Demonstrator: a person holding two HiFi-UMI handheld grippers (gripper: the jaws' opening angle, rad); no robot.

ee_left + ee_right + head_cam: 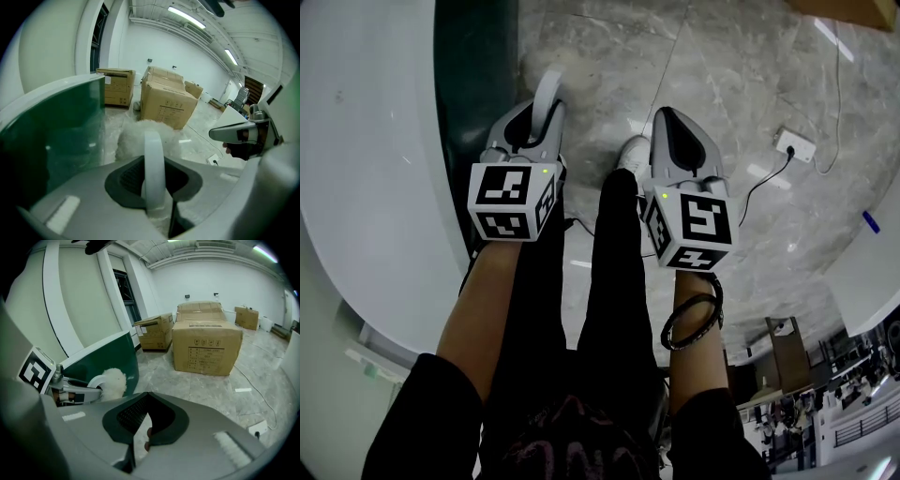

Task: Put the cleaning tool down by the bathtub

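**While tool hangs in left gripper, set-down by tub not yet done**

Since the cleaning tool (153, 159) is off the floor, the task reads as mid-carry. Left gripper (532, 127) has its jaws clamped narrow on the tool's white band handle. The fluffy white head (138, 133) sticks out past the jaws. Tool is just beside the dark green side wall (473, 56) of the bathtub (375, 187), above the marble floor (722, 75), touching neither as far as I can tell. Right gripper (675, 127) has its jaws together with nothing between them, and is held near the left one, over the person's legs.

Handling, my guess: light, with a soft squashy head that won't break and won't roll much. Handle is a thin, stiff-looking strip, probably smooth, so it could slip or swivel in the jaws if the grip loosens early. Present hold low on the band looks right, no regrip needed. Head should compress on contact, so lower until the fluff rests on the floor, then let go.

Next move calls for lowering the left gripper to the floor along the foot of the tub wall, clear of the person's white shoe (630, 150). Risk is minor: the tool tipping against the wall. Cardboard boxes (206, 345) and power strip (794, 143) are well apart, not in the way.
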